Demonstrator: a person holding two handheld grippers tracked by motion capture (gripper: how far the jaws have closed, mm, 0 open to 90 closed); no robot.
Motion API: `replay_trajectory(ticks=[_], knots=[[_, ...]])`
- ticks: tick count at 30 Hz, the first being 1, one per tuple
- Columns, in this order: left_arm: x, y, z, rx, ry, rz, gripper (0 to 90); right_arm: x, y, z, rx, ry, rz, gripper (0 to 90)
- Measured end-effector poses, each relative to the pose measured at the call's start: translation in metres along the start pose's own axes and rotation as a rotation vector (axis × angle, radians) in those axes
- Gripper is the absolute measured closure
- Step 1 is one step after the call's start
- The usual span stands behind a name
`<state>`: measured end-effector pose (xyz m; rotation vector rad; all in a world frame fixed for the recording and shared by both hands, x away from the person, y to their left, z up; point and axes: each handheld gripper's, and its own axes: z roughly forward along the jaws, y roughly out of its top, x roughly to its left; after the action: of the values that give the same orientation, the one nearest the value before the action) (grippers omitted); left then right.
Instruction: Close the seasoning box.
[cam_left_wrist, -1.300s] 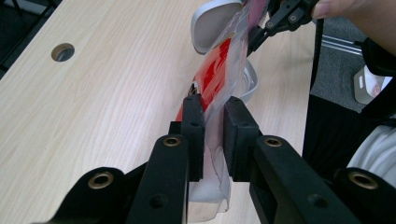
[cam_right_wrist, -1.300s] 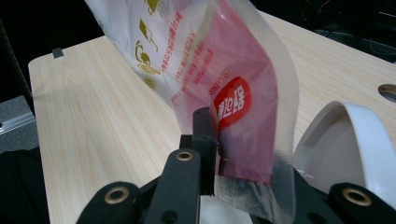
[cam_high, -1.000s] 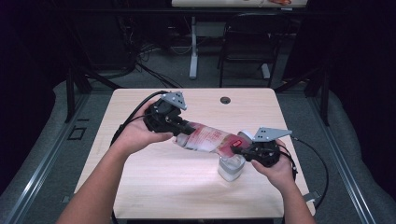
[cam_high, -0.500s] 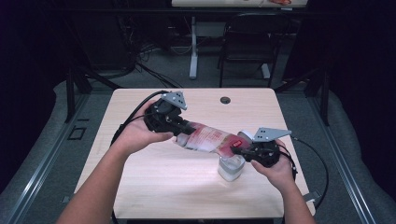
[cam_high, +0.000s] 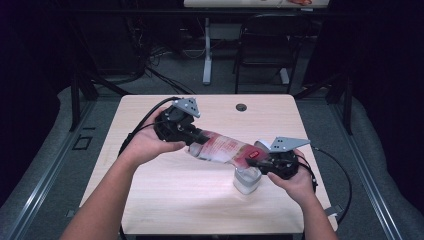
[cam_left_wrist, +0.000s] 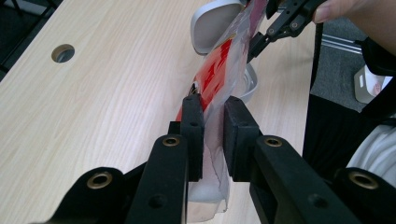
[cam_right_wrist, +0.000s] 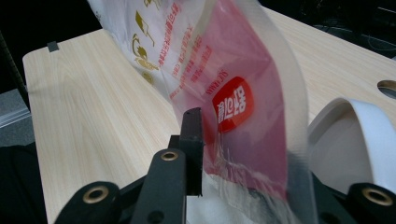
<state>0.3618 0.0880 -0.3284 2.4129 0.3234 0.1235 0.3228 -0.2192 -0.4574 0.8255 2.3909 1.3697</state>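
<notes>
Bag (cam_high: 226, 150) hangs tilted over the cup (cam_high: 247, 181); my left tool (cam_left_wrist: 212, 122) clamps it, my right tool's (cam_right_wrist: 243, 140) jaws have just been opening around its low end.

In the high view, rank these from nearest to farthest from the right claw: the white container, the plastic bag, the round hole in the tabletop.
1. Plastic bag: between the right claw's jaws, stretching left.
2. White container: on the table just below the claw.
3. Round hole: far edge of the tabletop.
</notes>
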Motion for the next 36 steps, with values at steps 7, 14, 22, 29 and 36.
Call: replay_trajectory(ticks=[7,14,22,29,36], knots=[[-0.0001,0.0000,0.0000,-0.001,0.001,0.001,80.2,0.0019,0.0015,0.0008,0.000,-0.009,-0.004,69.3],[-0.0004,0.0005,0.0002,-0.004,0.003,0.001,80.1,0.0014,0.0016,-0.0009,-0.008,-0.015,-0.004,70.5],[-0.0011,0.0021,0.0005,-0.006,0.002,-0.002,80.0,-0.0001,0.0010,-0.0027,-0.004,-0.012,-0.003,73.1],[-0.0009,0.0034,0.0005,-0.002,0.004,0.004,79.9,-0.0003,0.0012,-0.0035,-0.003,-0.016,-0.006,74.6],[-0.0019,0.0045,0.0007,-0.003,0.004,0.004,79.9,-0.0007,0.0009,-0.0041,0.000,-0.008,-0.008,78.3]])
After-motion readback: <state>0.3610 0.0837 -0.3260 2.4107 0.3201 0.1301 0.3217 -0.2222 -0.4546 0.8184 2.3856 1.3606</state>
